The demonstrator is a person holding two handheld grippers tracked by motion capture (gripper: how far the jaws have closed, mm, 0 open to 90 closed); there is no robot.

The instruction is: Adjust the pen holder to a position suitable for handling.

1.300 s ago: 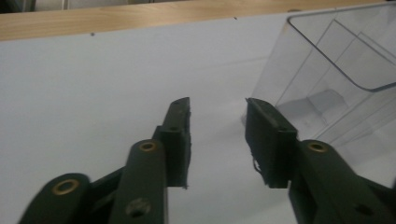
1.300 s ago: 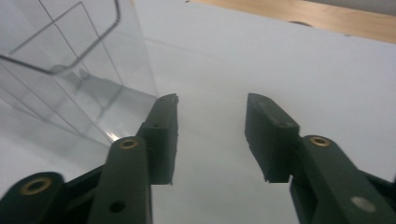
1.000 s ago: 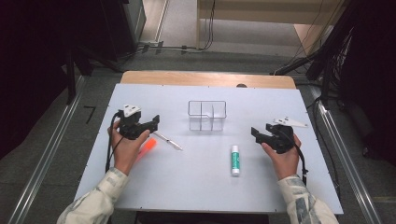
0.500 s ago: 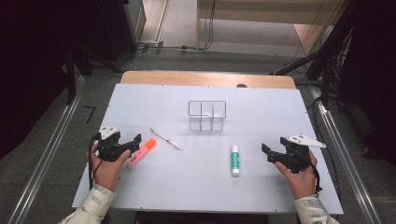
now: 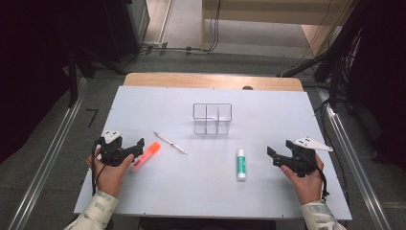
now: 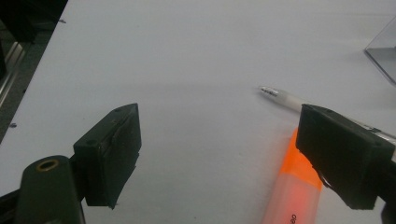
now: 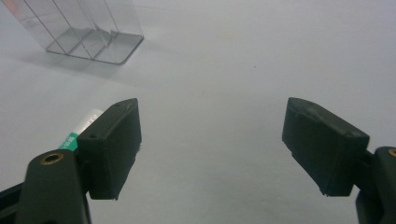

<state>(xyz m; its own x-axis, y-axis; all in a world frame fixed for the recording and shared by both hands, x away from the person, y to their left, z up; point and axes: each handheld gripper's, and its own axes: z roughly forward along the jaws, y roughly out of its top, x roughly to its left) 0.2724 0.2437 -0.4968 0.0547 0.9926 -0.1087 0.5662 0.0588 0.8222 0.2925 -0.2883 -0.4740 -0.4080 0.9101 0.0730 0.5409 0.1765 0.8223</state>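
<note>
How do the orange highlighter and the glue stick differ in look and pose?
The highlighter is orange with a pale body; the glue stick is white with a green label. The highlighter lies slanted on the table, right by the left tongs; the glue stick lies nearly straight toward the clear organizer, apart from the right tongs. Both lie flat, unheld, outside the organizer.
</note>
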